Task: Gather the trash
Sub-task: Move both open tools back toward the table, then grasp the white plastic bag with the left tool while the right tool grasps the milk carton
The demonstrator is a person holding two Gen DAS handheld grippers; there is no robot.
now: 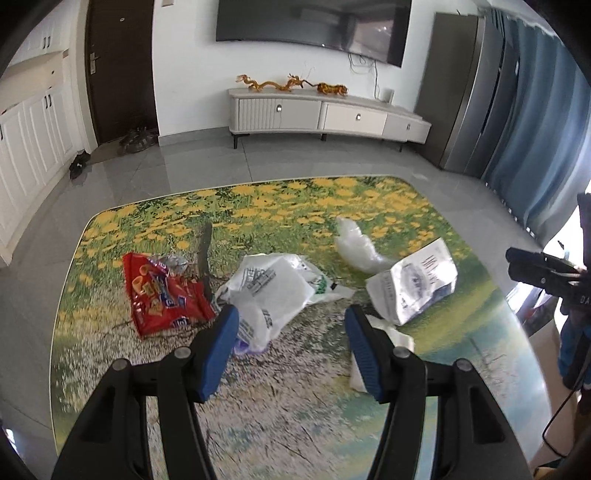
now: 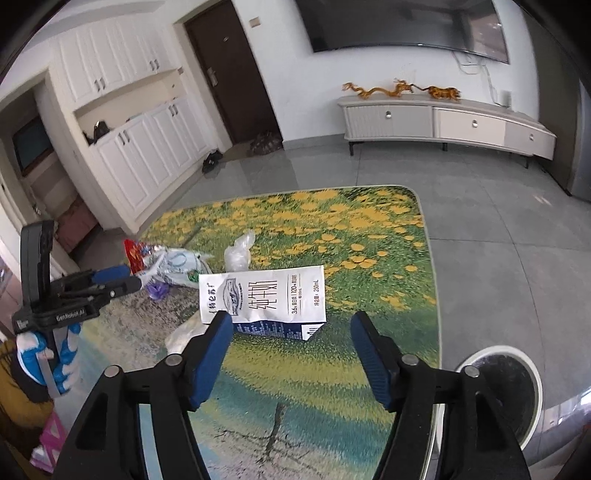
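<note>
Flower-printed table [image 2: 388, 236] carries the litter, and the flattened milk carton [image 2: 266, 295] lies crosswise just ahead of the right gripper [image 2: 291, 325], nearer it than the left gripper [image 1: 291, 319], both with jaws spread and empty.

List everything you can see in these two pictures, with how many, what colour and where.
Table: one, flower print, foreground.
Snack bag: one, red, table's left.
Plastic bag: one, white, table's middle.
Clear wrap: one, clear, behind the plastic bag.
Milk carton: one, white and blue, flattened, table's right.
Purple scrap: one, beside the plastic bag.
Bin: one, white rim, floor by the table.
TV: one, black, wall.
TV stand: one, pale grey, under the TV.
Dragon figures: orange, on the stand; count unclear.
Door: one, dark brown.
Curtain: blue, far right.
Left gripper: black, blue pads, open.
Right gripper: same, open.
</note>
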